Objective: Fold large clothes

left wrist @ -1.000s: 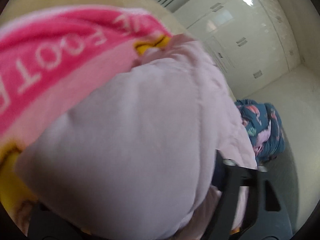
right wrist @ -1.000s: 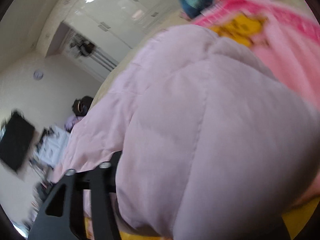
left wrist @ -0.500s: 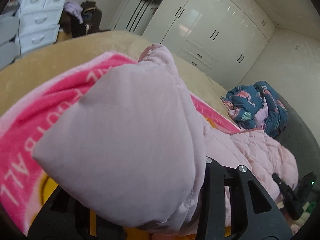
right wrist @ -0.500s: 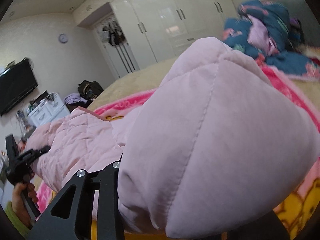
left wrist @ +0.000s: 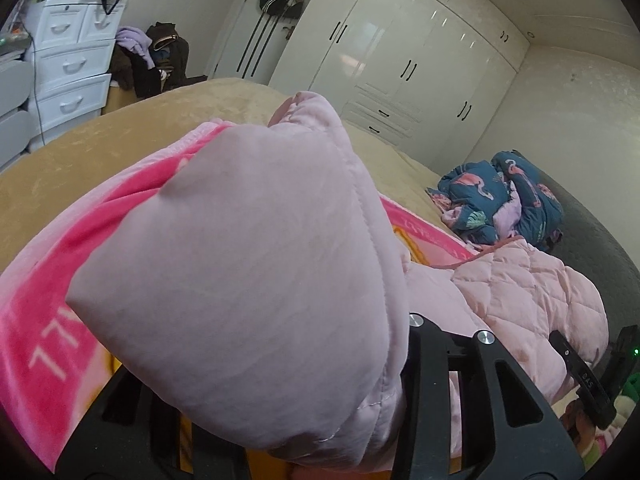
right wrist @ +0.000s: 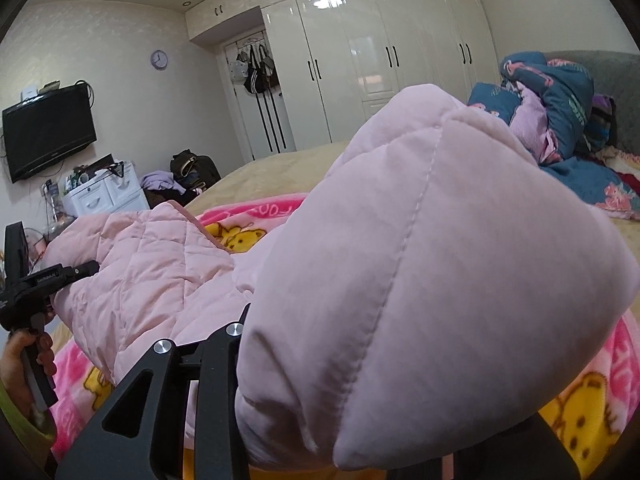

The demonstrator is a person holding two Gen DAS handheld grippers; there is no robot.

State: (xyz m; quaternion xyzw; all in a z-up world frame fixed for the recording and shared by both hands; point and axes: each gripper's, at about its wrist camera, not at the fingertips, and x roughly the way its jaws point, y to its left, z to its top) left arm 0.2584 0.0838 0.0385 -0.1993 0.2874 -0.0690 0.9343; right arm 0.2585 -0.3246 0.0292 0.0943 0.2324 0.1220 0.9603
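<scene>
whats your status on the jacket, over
Both grippers, left and right, shut on pink quilted jacket, jaws just closed. Jacket lifted over cartoon blanket. Nothing in the way.

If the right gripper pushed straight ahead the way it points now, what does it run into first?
Probably nothing new: the right gripper already grips a puffed fold of the pink quilted jacket, which fills its forward line. Beyond that fold, likely the beige bedspread, though depth is unclear.

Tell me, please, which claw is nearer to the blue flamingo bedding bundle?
Right. The right claw grips the pink jacket at the end nearer the bundle; the left claw grips its far end, toward the white drawers.
</scene>
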